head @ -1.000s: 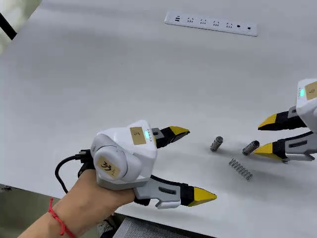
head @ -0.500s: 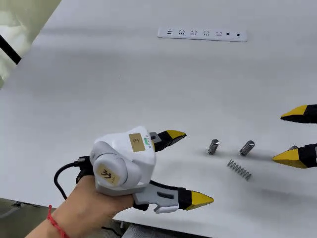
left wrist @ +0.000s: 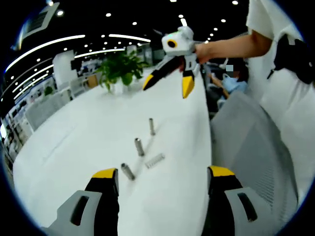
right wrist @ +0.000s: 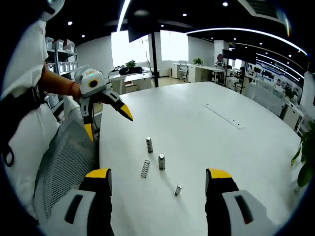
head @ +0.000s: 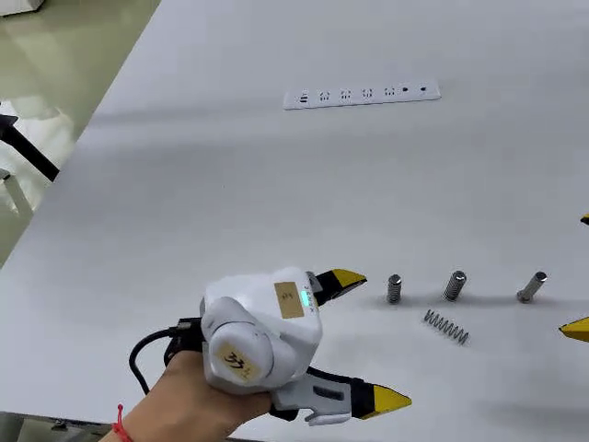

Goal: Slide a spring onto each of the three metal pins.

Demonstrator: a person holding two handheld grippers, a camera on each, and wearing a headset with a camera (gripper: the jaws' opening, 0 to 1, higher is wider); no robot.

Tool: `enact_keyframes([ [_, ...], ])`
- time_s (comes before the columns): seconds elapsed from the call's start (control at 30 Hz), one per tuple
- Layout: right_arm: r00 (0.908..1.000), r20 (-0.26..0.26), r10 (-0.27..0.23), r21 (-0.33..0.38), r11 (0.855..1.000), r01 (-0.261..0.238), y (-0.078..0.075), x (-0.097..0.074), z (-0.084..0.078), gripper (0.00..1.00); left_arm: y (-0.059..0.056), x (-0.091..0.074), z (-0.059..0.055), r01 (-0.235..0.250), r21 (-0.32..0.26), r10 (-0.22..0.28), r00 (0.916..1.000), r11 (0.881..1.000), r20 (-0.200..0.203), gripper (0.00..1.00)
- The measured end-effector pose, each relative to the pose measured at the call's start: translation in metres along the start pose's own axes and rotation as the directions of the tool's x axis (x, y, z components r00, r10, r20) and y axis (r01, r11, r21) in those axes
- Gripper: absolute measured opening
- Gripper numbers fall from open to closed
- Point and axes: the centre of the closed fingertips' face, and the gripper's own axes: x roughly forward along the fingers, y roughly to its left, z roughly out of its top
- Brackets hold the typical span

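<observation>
On the table (head: 184, 184), three pins are stood in a row: the first pin (head: 394, 288), the middle pin (head: 455, 284) and the last pin (head: 531, 286). The first and middle pins look ribbed, so each is judged to be already wearing a spring. The last pin looks smooth and bare. One loose spring (head: 445, 326) is laid flat just in front of the middle pin, apart from it. Two of the three pins are thus judged done, and one spring is left to be picked up and slid onto the last pin. The left gripper (head: 373, 339) is held over the near edge, left of the row, with its jaws wide apart and nothing between them. The right gripper (right wrist: 158, 173) is held to the right of the row, jaws likewise spread and nothing gripped. A power strip (head: 361, 94) is seen far back, well apart from the work.
</observation>
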Motion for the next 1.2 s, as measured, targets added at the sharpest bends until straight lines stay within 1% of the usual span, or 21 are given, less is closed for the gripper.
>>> enact_keyframes([
  [0.07,0.9999,0.016,-0.003,0.010,1.000,0.003,0.001,-0.004,-0.004,0.81,-0.003,0.006,0.003,0.017,0.026,-0.017,0.9997,1.000,-0.015,0.72],
  [0.13,0.9993,0.036,-0.013,0.036,0.999,0.011,0.000,-0.009,-0.010,0.81,-0.004,0.014,0.003,0.029,0.054,-0.027,0.9985,0.998,-0.047,0.70],
  [0.17,0.9986,0.047,-0.024,0.047,0.999,0.022,-0.001,-0.012,-0.013,0.81,-0.006,0.019,0.004,0.039,0.068,-0.035,0.9978,0.997,-0.057,0.68],
  [0.23,0.9971,0.066,-0.038,0.068,0.997,0.034,-0.003,-0.016,-0.019,0.81,-0.007,0.030,0.006,0.049,0.066,-0.045,0.9971,0.997,-0.061,0.67],
  [0.27,0.9968,0.068,-0.043,0.076,0.996,0.038,-0.003,-0.018,-0.021,0.80,-0.009,0.034,0.006,0.057,0.062,-0.053,0.9962,0.996,-0.070,0.66],
  [0.3,0.9966,0.065,-0.050,0.080,0.996,0.045,-0.004,-0.019,-0.025,0.80,-0.011,0.039,0.004,0.071,0.067,-0.065,0.9938,0.995,-0.090,0.66],
  [0.33,0.9961,0.064,-0.062,0.085,0.995,0.056,-0.006,-0.022,-0.030,0.79,-0.013,0.046,0.003,0.081,0.091,-0.071,0.9917,0.993,-0.107,0.65],
  [0.4,0.9941,0.076,-0.077,0.105,0.992,0.069,-0.008,-0.026,-0.035,0.79,-0.019,0.057,0.002,0.104,0.088,-0.093,0.9884,0.991,-0.120,0.65],
  [0.47,0.9933,0.074,-0.089,0.117,0.990,0.080,-0.011,-0.030,-0.043,0.79,-0.021,0.065,0.000,0.114,0.085,-0.103,0.9862,0.990,-0.130,0.64],
  [0.53,0.9919,0.077,-0.101,0.131,0.987,0.090,-0.012,-0.034,-0.048,0.79,-0.020,0.074,-0.003,0.119,0.085,-0.105,0.9832,0.989,-0.149,0.63],
  [0.6,0.9902,0.085,-0.111,0.145,0.985,0.098,-0.013,-0.038,-0.051,0.79,-0.017,0.081,-0.005,0.112,0.074,-0.099,0.9817,0.991,-0.163,0.62],
  [0.7,0.9888,0.082,-0.125,0.161,0.981,0.111,-0.015,-0.041,-0.058,0.79,-0.010,0.088,-0.009,0.091,0.068,-0.076,0.9786,0.994,-0.191,0.60],
  [0.73,0.9880,0.084,-0.130,0.172,0.979,0.114,-0.015,-0.042,-0.061,0.79,-0.008,0.092,-0.009,0.087,0.055,-0.076,0.9795,0.995,-0.187,0.59],
  [0.8,0.9871,0.085,-0.136,0.179,0.977,0.119,-0.015,-0.043,-0.064,0.78,-0.007,0.097,-0.010,0.077,0.010,-0.074,0.9802,0.997,-0.183,0.60],
  [0.87,0.9864,0.087,-0.140,0.185,0.975,0.122,-0.014,-0.043,-0.066,0.77,-0.005,0.102,-0.014,0.068,-0.012,-0.069,0.9783,0.998,-0.195,0.59],
  [1.0,0.9854,0.091,-0.144,0.201,0.972,0.124,-0.015,-0.044,-0.073,0.77,-0.005,0.112,-0.018,0.053,-0.095,-0.071,0.9790,0.994,-0.192,0.59],
  [1.03,0.9851,0.091,-0.146,0.203,0.971,0.125,-0.015,-0.044,-0.074,0.77,-0.005,0.114,-0.019,0.050,-0.106,-0.069,0.9793,0.993,-0.190,0.59],
  [1.2,0.9839,0.099,-0.149,0.219,0.968,0.124,-0.013,-0.042,-0.077,0.76,0.000,0.120,-0.026,0.019,-0.145,-0.049,0.9767,0.989,-0.209,0.60],
])
